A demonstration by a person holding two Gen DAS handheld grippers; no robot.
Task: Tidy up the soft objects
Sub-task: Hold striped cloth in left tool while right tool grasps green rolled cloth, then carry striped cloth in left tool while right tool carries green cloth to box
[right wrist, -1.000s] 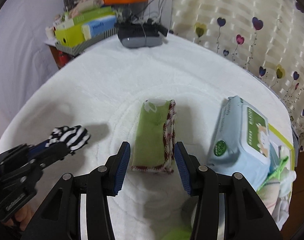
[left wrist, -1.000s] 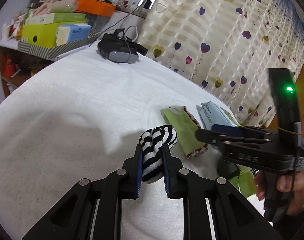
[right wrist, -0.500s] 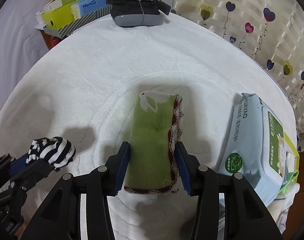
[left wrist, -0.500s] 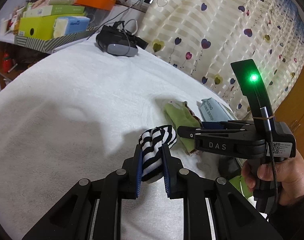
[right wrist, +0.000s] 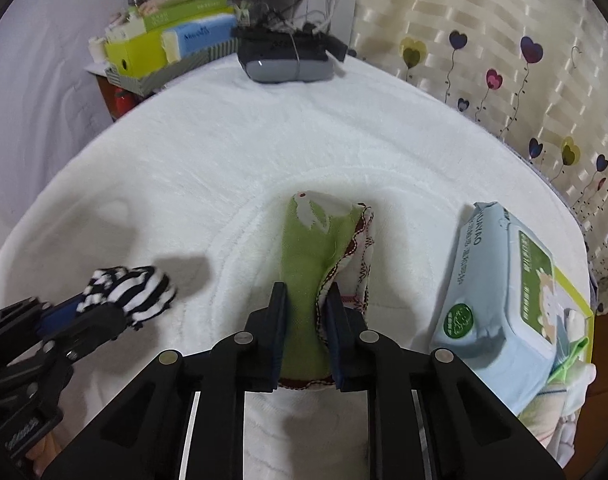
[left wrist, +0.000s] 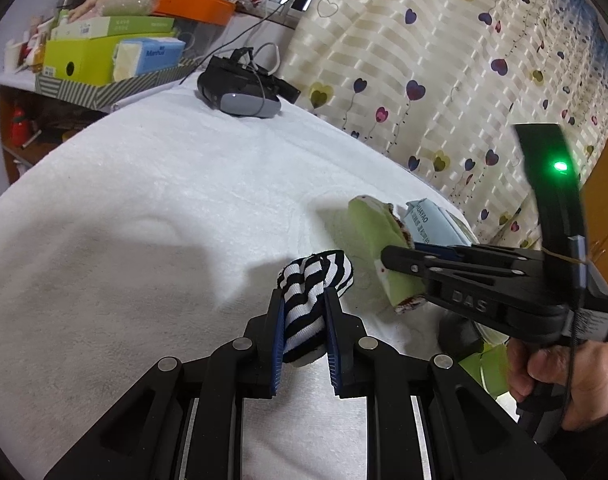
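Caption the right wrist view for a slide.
Right gripper pinches folded green cloth on white blanket; wipes pack alongside.

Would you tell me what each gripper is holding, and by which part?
The left gripper pinches the striped sock near its lower end. The right gripper, having just closed, clamps the green cloth at its near end.

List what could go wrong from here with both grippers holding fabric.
1. The right gripper has just been closing on the folded green cloth; the pinch has bunched it, with the patterned edge spilling outside the right pad, so lifting may undo the fold.
2. The left gripper holds the striped sock close beside the cloth, so the two may collide or tangle.
3. The wipes pack lies just right of the cloth; swinging that way could knock it.
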